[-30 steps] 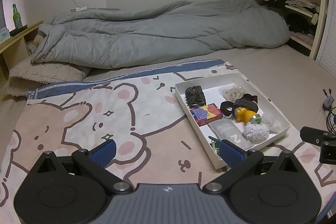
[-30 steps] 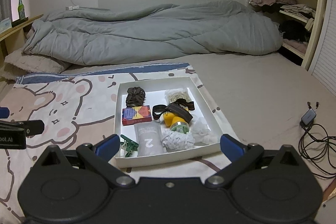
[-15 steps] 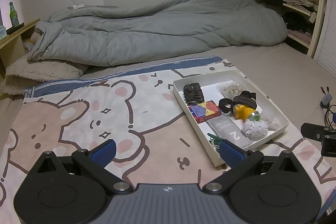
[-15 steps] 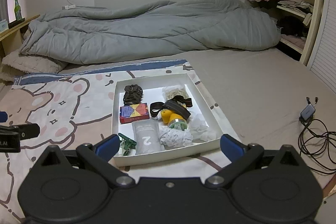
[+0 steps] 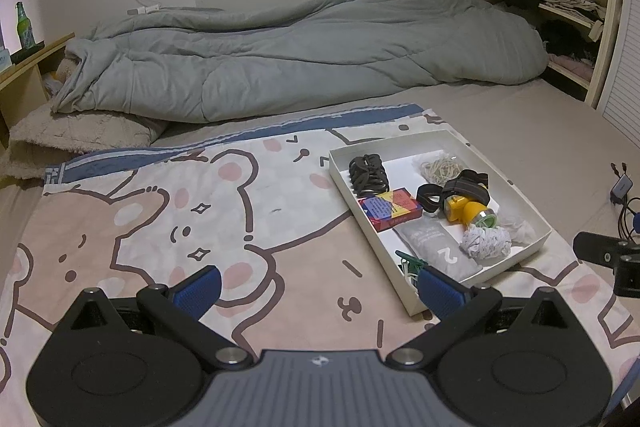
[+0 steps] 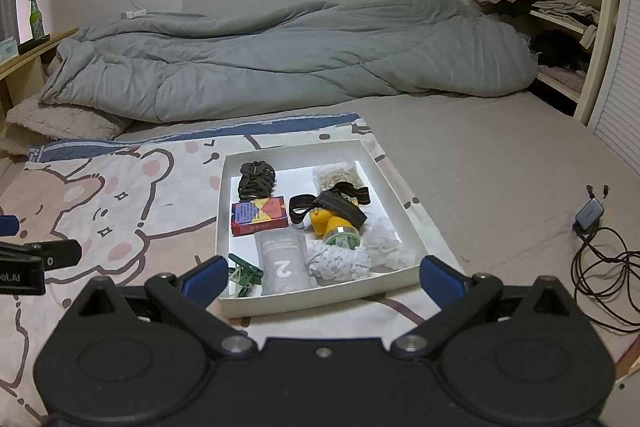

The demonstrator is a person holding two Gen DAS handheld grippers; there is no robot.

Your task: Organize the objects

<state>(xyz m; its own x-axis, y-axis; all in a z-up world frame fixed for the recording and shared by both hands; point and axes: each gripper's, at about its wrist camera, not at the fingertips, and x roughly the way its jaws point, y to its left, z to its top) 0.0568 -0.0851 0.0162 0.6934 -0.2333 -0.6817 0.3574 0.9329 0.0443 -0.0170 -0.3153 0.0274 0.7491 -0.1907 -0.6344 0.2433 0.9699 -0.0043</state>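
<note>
A shallow white tray [image 6: 404, 211] lies on a bear-print blanket [image 5: 160, 227]. In it are black hair ties [image 6: 256, 179], a red card box [image 6: 259, 215], a grey pouch marked 2 [image 6: 284, 263], a yellow headlamp with a black strap [image 6: 330, 217], rubber bands [image 6: 338, 177], crumpled paper [image 6: 338, 261] and a green clip [image 6: 244, 273]. My right gripper [image 6: 322, 281] hovers open just short of the tray's near edge. My left gripper [image 5: 318, 289] is open over the blanket, left of the tray [image 5: 372, 227], its right finger near the tray's corner. Neither holds anything.
A rumpled grey duvet [image 6: 280, 59] fills the back of the bed, with a beige pillow [image 5: 80, 135] at the left. An open shelf with clothes [image 6: 552, 27] stands at the right. A black cable and adapter [image 6: 600, 247] lie on the bare sheet right of the tray.
Both grippers have drawn back and risen slightly, so the tray sits a little farther off in each view. Both stay open and nothing in the tray has moved.
</note>
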